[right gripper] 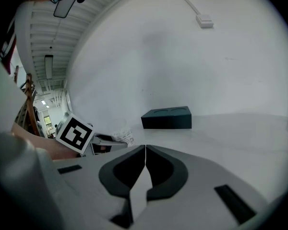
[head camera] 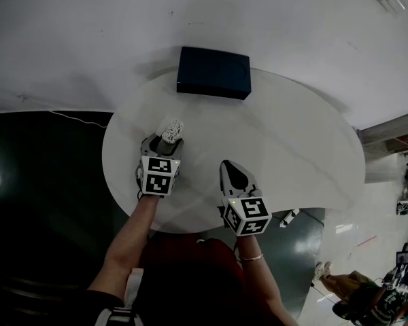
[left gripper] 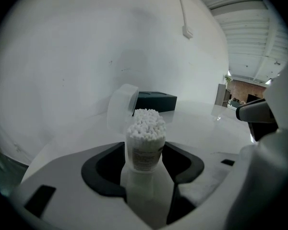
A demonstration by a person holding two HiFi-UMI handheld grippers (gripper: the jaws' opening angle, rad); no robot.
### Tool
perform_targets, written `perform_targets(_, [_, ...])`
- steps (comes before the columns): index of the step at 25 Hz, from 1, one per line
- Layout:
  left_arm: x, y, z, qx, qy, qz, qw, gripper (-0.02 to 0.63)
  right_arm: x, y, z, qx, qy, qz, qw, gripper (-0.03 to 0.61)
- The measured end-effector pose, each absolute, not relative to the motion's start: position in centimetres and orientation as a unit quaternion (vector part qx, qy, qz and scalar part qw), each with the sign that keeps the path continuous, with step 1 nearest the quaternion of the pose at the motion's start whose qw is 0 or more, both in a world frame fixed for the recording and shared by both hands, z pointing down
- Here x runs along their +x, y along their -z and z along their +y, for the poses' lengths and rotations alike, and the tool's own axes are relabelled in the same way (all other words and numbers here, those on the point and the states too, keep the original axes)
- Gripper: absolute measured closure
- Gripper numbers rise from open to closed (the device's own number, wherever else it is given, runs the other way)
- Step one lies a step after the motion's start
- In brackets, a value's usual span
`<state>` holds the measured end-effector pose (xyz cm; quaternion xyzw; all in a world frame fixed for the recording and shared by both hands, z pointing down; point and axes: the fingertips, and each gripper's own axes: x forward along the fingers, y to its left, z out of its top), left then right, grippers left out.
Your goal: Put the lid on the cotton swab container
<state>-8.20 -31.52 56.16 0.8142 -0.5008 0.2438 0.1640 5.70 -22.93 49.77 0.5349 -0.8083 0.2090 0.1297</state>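
My left gripper (head camera: 168, 140) is shut on the cotton swab container (left gripper: 144, 147), a small clear tub packed with white swab heads (left gripper: 146, 122). In the left gripper view the tub stands upright between the jaws. Its translucent lid (left gripper: 122, 107) tilts up, open, at the tub's far left rim. From the head view the container (head camera: 173, 130) pokes out past the left fingertips over the round white table (head camera: 306, 148). My right gripper (head camera: 229, 170) hovers to the right of it, jaws shut with nothing between them (right gripper: 145, 152). In the right gripper view the container (right gripper: 123, 137) shows at the left.
A dark blue box (head camera: 213, 72) lies at the table's far edge, beyond both grippers, also seen as the box (right gripper: 167, 118) in the right gripper view. A white wall rises behind the table. The table's near edge is under my forearms; dark floor lies to the left.
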Motion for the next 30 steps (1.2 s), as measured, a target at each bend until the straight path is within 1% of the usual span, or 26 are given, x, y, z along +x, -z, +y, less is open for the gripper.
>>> perform_targets(6, [-8.1, -56.4, -31.5, 0.815, -0.254, -0.498, 0.152, 0.382, 6.1, -50.2, -23.0, 0.540, -0.213, -0.803, 0.133, 0.563])
perform_targets(17, [-7.7, -56.1, -30.9, 0.832, -0.251, -0.473, 0.142, 0.391, 6.1, -49.8, -22.5, 0.543, -0.207, -0.803, 0.130, 0.563])
perform_targets(30, [-6.6, -53.3, -27.3, 0.869, -0.241, -0.412, 0.131, 0.397, 6.5, -48.0, -21.3, 0.546, -0.186, -0.809, 0.114, 0.563])
